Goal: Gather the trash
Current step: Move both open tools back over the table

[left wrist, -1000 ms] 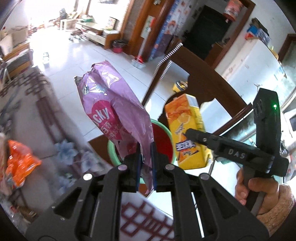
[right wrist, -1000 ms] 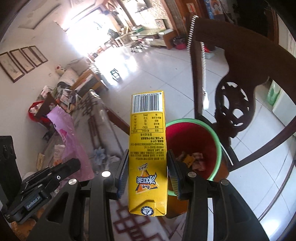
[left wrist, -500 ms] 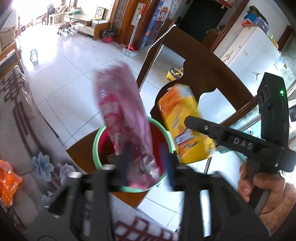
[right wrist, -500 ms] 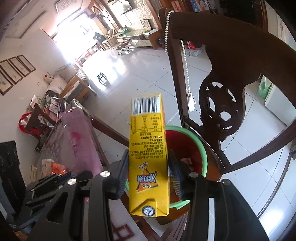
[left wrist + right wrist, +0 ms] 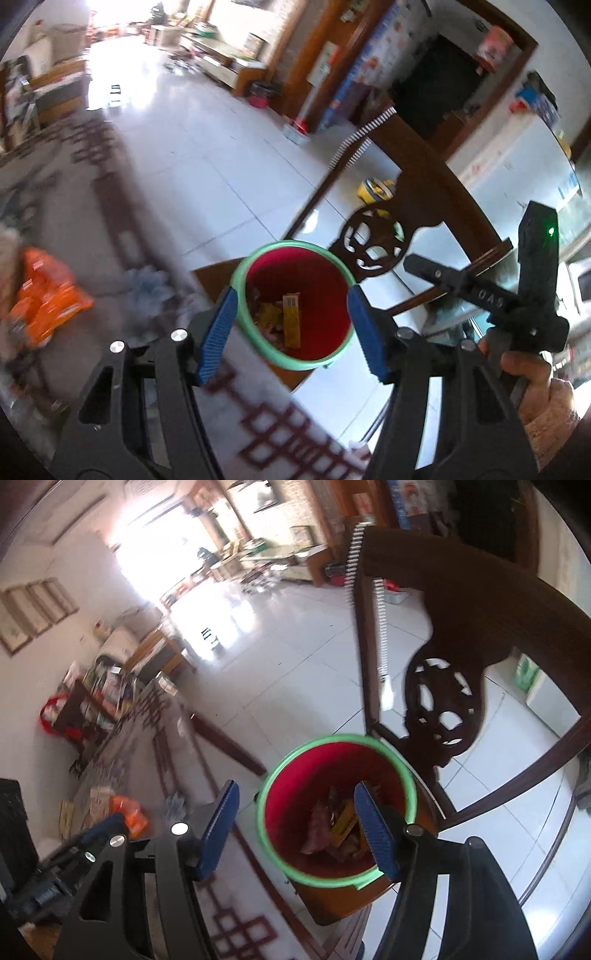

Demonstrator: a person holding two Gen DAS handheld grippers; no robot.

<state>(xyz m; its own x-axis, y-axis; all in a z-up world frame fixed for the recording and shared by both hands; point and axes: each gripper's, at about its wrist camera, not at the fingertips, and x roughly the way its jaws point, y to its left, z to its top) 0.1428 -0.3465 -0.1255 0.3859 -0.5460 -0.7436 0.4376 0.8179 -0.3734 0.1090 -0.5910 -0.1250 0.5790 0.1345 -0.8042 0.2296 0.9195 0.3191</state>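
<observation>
Left wrist view: both claws just opened, empty; bin contents blurred.

Red inside and pale green along the rim on the bin, with a yellow carton and pinkish wrappers lying in it. Black frames with ribbed blue pads on the left gripper, same black and blue on the right gripper. Grey tablecloth with a dark red lattice print and pale blue flowers, orange packet on it; dark brown carved chair; glossy white floor tiles.
</observation>
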